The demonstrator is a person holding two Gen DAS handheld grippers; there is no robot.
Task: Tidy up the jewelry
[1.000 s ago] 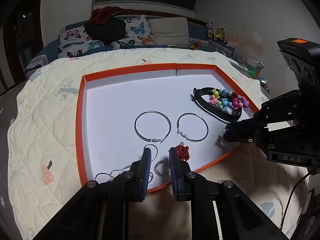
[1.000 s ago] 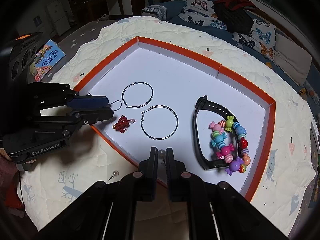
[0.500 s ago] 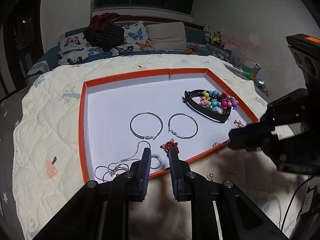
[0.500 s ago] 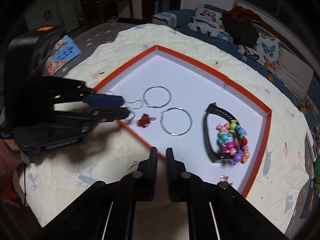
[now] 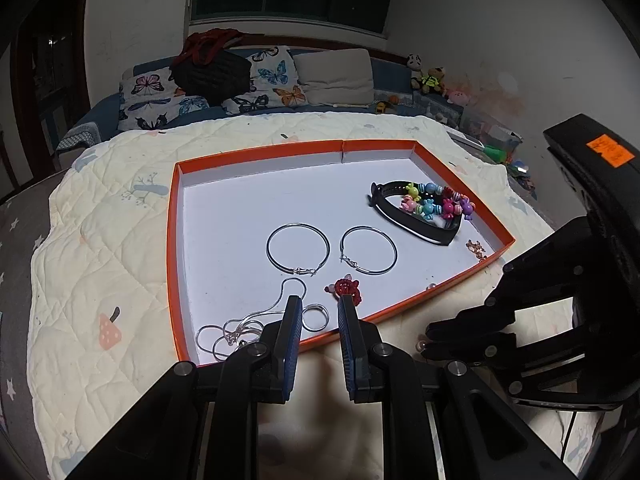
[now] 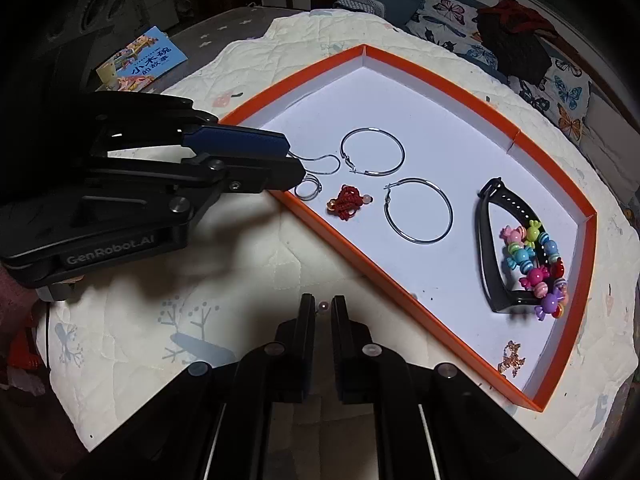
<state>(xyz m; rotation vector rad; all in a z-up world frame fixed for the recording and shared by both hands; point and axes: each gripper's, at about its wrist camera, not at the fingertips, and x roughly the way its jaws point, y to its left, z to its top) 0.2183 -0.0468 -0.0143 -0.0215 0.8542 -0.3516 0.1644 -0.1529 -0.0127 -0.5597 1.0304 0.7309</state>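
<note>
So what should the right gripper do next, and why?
Probably open its jaws a little. The right gripper is shut, with its tips right at the small pearl earring, which lies on the quilt outside the orange tray. The other jewelry sits inside the tray. Shut jaws cannot fit around the pearl to pick it up.

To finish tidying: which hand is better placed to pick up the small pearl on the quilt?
The right. The small pearl lies just off the right gripper's tips, outside the tray; its shut jaws must first open. The left gripper hangs over the ring inside the tray.
</note>
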